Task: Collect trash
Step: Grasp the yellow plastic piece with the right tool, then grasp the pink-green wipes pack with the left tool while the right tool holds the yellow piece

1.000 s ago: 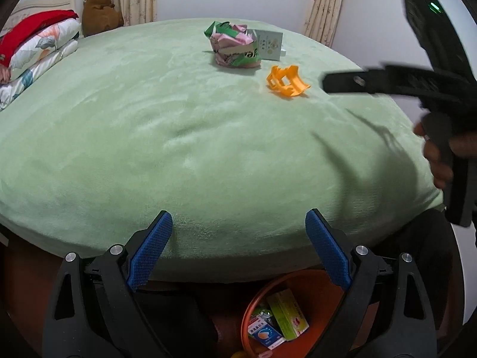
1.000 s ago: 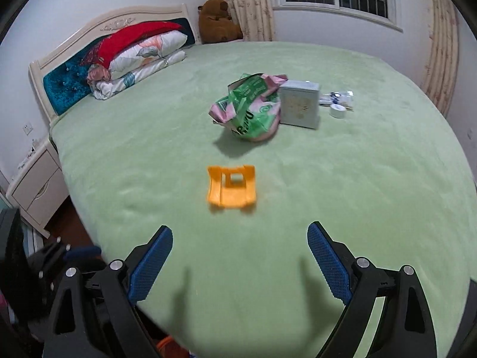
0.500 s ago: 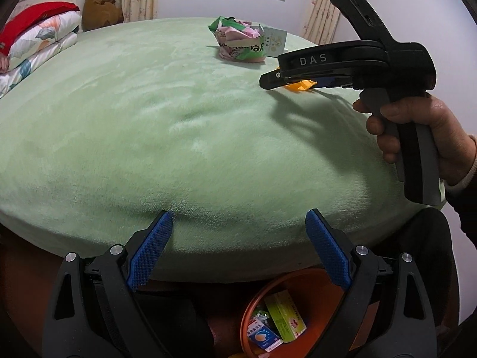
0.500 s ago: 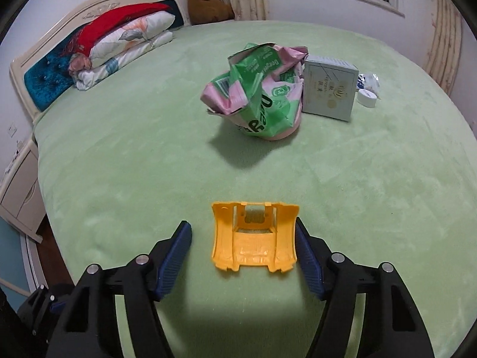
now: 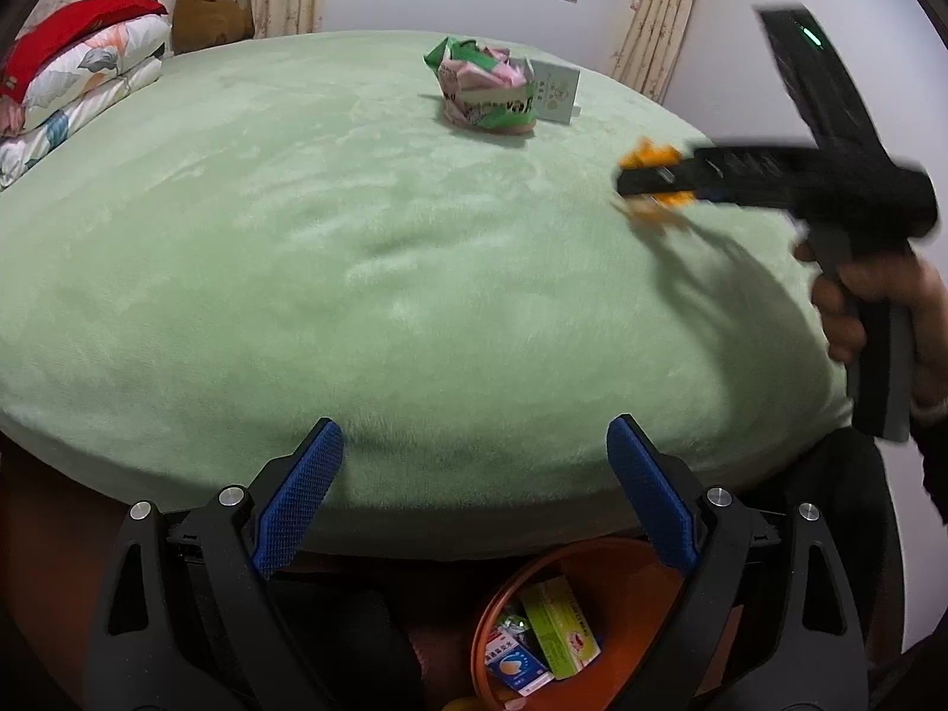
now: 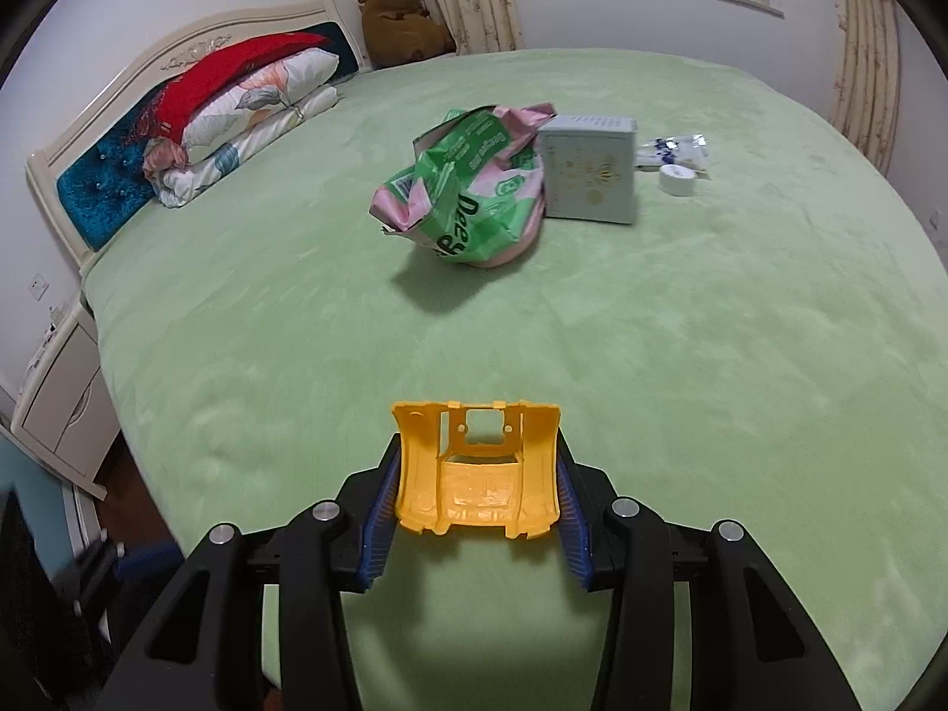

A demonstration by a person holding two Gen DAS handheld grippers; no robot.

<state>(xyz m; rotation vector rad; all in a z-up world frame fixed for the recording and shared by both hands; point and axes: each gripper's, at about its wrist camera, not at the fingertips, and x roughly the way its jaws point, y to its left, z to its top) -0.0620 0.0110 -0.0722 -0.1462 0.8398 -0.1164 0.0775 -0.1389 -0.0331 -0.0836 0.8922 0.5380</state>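
in the left wrist view, the left gripper [image 5: 474, 492] is hanging over the near edge of the bed [image 5: 296, 272] with its blue pads spread wide and nothing between them, and below it the orange bin [image 5: 598, 557] is sitting on the floor with a few small cartons already inside. to the right, a hand [image 5: 859, 308] is holding the right gripper [image 5: 637, 186], blurred, and it is pinching the orange plastic piece [image 5: 649, 157] just above the green cover; whether the piece is clear of the blanket is hard to tell through the blur. farther back, the crumpled green and pink bag [image 5: 489, 95] is lying against a pale box [image 5: 557, 92]. in the right wrist view, the right gripper [image 6: 477, 503] is closing, and its pads are already pressing on both side walls of the orange plastic piece [image 6: 477, 468], which is sitting squarely between them with its open end facing away. beyond it, the crumpled green and pink bag [image 6: 468, 195] is touching the pale box [image 6: 592, 169], with a small white roll [image 6: 678, 179] and a wrapper [image 6: 672, 148] just past them. to do this step well, the squeeze is probably best kept gentle, since the thin walls are likely to flex and spring out; lifting straight up before carrying it to the bin seems wise.
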